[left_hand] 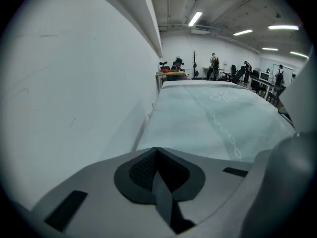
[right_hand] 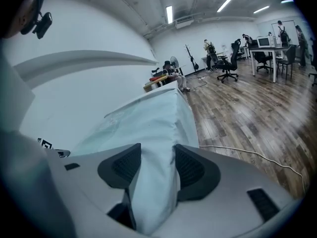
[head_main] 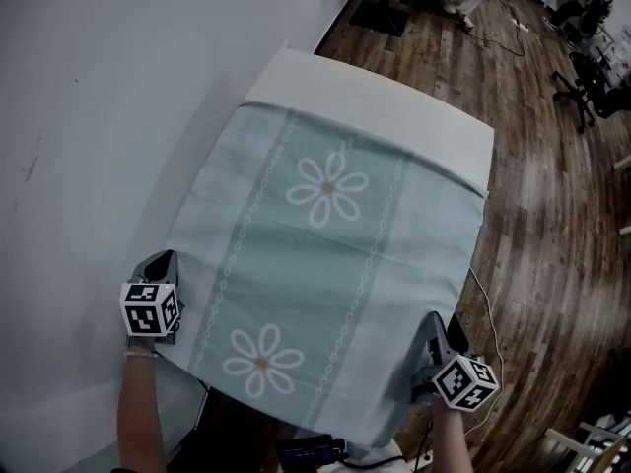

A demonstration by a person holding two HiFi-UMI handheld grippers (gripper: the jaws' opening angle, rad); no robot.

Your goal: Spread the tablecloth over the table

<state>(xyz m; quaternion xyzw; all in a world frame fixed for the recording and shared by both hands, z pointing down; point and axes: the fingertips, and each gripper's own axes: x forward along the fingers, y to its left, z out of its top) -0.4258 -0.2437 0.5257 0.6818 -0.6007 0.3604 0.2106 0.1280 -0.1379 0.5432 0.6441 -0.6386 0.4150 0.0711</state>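
Observation:
A pale teal tablecloth (head_main: 325, 254) with white daisies lies over most of the white table (head_main: 394, 97), whose far end shows bare. My left gripper (head_main: 166, 257) sits at the cloth's near left edge. In the left gripper view its jaws (left_hand: 156, 150) are shut, a thin strip of cloth seems pinched between the pads, and the tablecloth (left_hand: 213, 118) stretches away ahead. My right gripper (head_main: 434, 321) is at the near right corner. In the right gripper view it (right_hand: 157, 148) stands open around a hanging fold of the tablecloth (right_hand: 148, 128).
A white wall (head_main: 79, 116) runs close along the table's left side. Wooden floor (head_main: 552, 215) lies to the right, with a thin cable (right_hand: 247, 152) across it. Office chairs and people are far back. A dark device (head_main: 311, 451) sits below the table's near edge.

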